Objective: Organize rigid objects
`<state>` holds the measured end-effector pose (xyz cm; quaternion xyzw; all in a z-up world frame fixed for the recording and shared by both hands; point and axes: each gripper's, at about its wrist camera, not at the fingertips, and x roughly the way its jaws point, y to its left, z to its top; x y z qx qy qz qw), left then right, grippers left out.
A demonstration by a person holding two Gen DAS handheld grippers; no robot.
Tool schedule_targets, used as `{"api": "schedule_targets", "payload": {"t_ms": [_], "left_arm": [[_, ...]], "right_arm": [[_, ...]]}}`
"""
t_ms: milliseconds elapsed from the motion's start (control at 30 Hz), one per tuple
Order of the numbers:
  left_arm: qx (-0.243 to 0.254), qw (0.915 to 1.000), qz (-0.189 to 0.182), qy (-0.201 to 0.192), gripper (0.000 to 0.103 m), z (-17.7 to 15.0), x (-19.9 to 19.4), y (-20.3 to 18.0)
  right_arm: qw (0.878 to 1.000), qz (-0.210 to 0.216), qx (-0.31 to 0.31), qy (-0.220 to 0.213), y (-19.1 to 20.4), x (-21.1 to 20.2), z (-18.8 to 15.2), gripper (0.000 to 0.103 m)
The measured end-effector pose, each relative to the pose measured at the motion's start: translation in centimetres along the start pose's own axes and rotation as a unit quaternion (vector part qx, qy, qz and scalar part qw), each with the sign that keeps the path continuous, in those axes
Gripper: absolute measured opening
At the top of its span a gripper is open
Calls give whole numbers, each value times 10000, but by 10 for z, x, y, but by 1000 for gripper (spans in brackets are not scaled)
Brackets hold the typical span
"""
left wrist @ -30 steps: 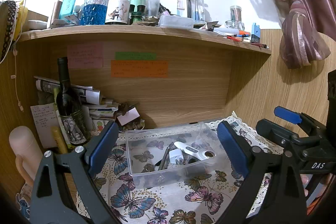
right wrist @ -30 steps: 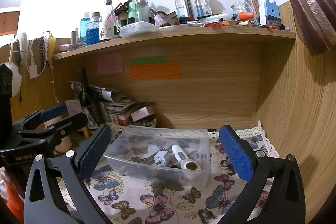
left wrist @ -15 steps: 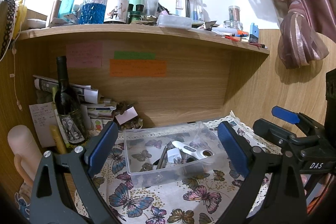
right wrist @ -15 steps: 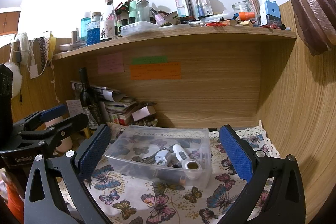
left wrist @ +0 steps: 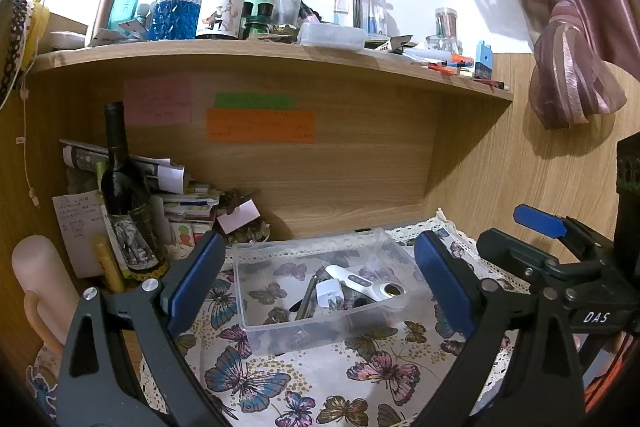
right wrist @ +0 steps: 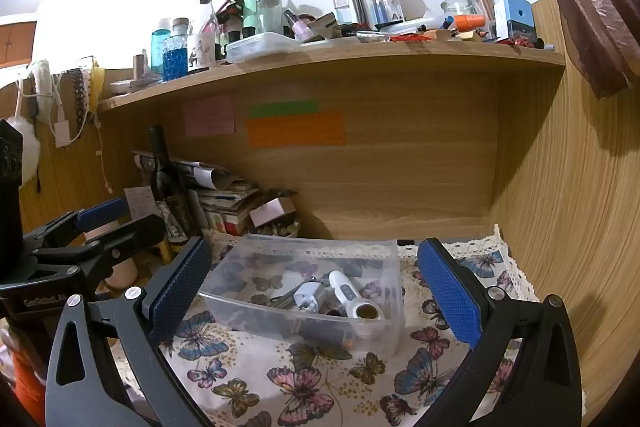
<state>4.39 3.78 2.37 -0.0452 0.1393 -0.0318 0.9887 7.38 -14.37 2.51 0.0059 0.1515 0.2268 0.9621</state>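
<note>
The clear rectangular plastic bin (left wrist: 320, 291) sat on the table's butterfly-printed cloth (left wrist: 280, 383), in front of the wooden back panel (left wrist: 320, 179). Inside the bin lay a white handheld thermometer with a round lens end (left wrist: 368, 285), a white plug adapter (left wrist: 330, 293) touching it on the left, and some dark metal pieces I could not tell apart.

The left tongs (left wrist: 316, 279) were spread wide, holding nothing, with 1 blue-padded finger on either side of the bin, short of its near wall. The right tongs (right wrist: 316, 283) were likewise spread and empty, framing the same bin from the right.

Left of the bin stood a dark wine bottle with an elephant label (left wrist: 128, 203), backed by rolled papers and a stack of booklets (left wrist: 188, 203). Behind the bin's left corner sat a small dish of shells (left wrist: 250, 233). A cream pillar candle (left wrist: 38, 279) stood farther left. Above the bin, 3 sticky notes (left wrist: 260, 125) clung to the panel under a crowded wooden shelf (left wrist: 280, 51).
</note>
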Motion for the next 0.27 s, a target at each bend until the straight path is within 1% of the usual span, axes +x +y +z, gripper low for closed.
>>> {"api": "schedule_targets", "payload": {"t_ms": [167,267], "left_arm": [[18,10000,-2,-23,97,0,0,1],[22,10000,-65,24,97,0,0,2]], "right_arm": [[10000,23,-8,43,0,2,-1,103],[10000,33,-27,51,-1,3,0,103]]}}
